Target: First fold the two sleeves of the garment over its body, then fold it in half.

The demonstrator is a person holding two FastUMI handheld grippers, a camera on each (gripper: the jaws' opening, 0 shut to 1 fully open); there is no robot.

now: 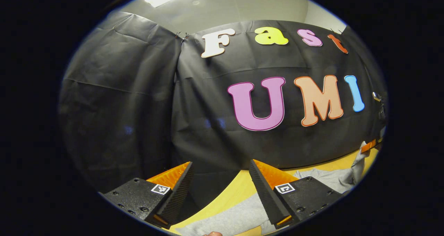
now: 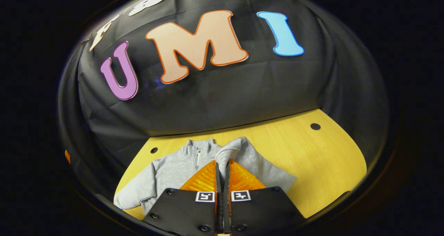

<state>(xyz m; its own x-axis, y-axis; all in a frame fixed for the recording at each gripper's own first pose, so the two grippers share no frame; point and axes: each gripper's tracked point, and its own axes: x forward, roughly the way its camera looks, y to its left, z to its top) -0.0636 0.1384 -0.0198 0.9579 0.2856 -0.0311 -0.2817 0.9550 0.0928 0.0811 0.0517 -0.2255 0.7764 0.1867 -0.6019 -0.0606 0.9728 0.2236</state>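
A grey sweatshirt (image 2: pixel 170 170) with a short zip collar lies flat on the yellow wooden table (image 2: pixel 312 159), collar toward the booth wall. My right gripper (image 2: pixel 222 163) is shut on the ribbed cuff of one sleeve (image 2: pixel 230 149), which it holds over the garment's body. The other sleeve (image 2: pixel 133 194) stretches out to the left. My left gripper (image 1: pixel 220 163) is open above the table's edge, nothing between its fingers, with grey cloth (image 1: pixel 229 218) below it. At the far right of the left gripper view, the lifted sleeve (image 1: pixel 359 159) rises to the right gripper's orange finger (image 1: pixel 368 145).
The black cloth wall (image 2: pixel 225 97) stands close behind the table's far edge. Two small dark holes (image 2: pixel 315 126) (image 2: pixel 154 150) mark the tabletop. Bare wood stretches to the right of the garment.
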